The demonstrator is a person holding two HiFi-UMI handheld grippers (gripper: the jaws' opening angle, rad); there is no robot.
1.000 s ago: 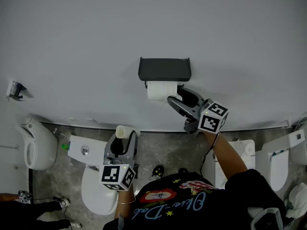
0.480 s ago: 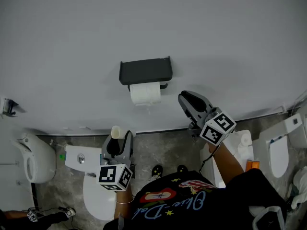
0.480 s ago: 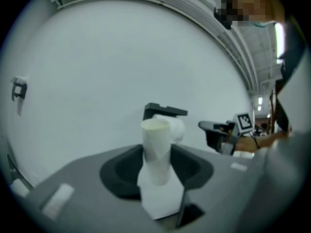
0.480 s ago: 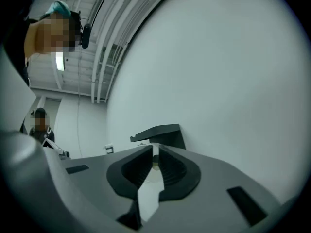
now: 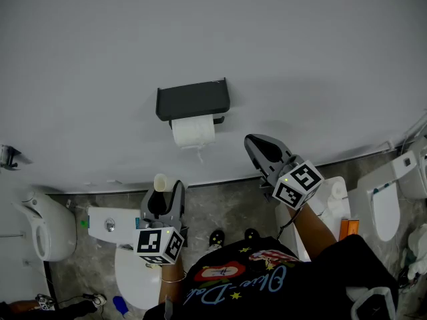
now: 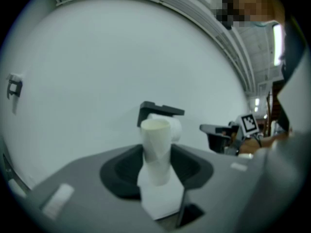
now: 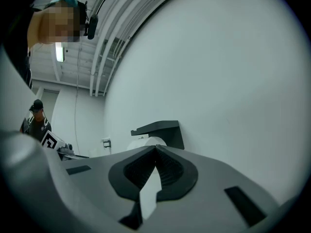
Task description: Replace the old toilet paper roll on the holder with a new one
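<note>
Across most of the head view, a plain pale wall (image 5: 300, 59). Under it, a grey stone-pattern floor (image 5: 227, 209) with a row of white toilets, the middle toilet (image 5: 133, 272) directly below the left gripper (image 5: 165, 195).

On the wall, a dark holder (image 5: 193, 100) with a flat top cover. Under this cover, a white toilet paper roll (image 5: 193, 132), looking full, with a short loose tail hanging at its lower right. Long axis level and parallel to the wall.

To the right of the roll, the right gripper (image 5: 253, 144): closed, the 2 jaws tip to tip, nothing between them in the right gripper view. At nearly the same height as the roll, apart from it, not touching. Pointed at the wall; in its own view, roll and holder straight ahead, just over the closed tips.

As for the left gripper: clamped on a bare cardboard core (image 5: 160, 183), upright between the jaws, top end free. Lower than the holder and a little to its left, well clear of it.

Judged from this: most of the task done, with the new roll seated and the old core out. Probably left: putting the core away somewhere; no bin visible. For any last touch on the roll, better the right gripper, being empty and level with the roll's right end; approach along the roll's axis, leftward in the head view. Risk: catching the loose tail, or pushing the roll out of the holder.
</note>
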